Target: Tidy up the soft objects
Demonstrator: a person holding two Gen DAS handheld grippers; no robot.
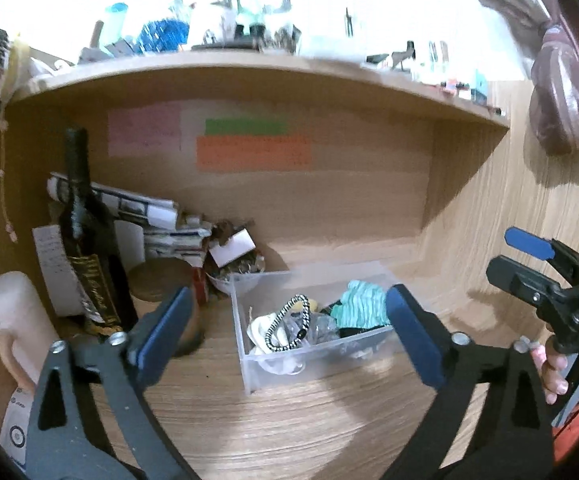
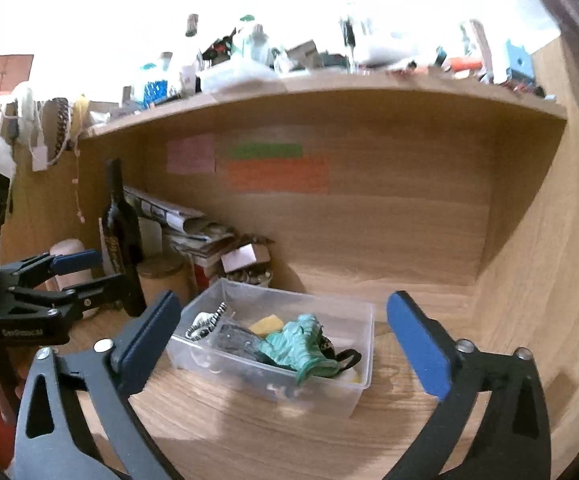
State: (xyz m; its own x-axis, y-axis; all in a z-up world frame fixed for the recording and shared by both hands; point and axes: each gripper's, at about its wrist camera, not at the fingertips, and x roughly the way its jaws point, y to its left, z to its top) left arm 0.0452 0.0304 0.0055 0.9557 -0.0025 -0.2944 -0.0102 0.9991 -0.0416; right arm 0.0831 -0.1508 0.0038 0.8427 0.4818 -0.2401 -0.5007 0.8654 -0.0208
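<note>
Clear plastic, the bin [image 2: 273,356] sits on your worktop [image 2: 249,432], holding a teal cloth [image 2: 297,344] and a striped band [image 1: 289,320]. Your left hand-held gripper [image 1: 289,332] and right hand-held gripper [image 2: 285,340] both hover empty with jaws apart. A dark bottle [image 1: 85,240] and stacked papers [image 1: 145,216] crowd the bin's left.

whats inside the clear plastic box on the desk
The clear plastic box holds a teal ruffled fabric piece, a black-and-white striped band, a yellow item and some dark and white pieces. Whatever lies beneath this pile is covered.
</note>
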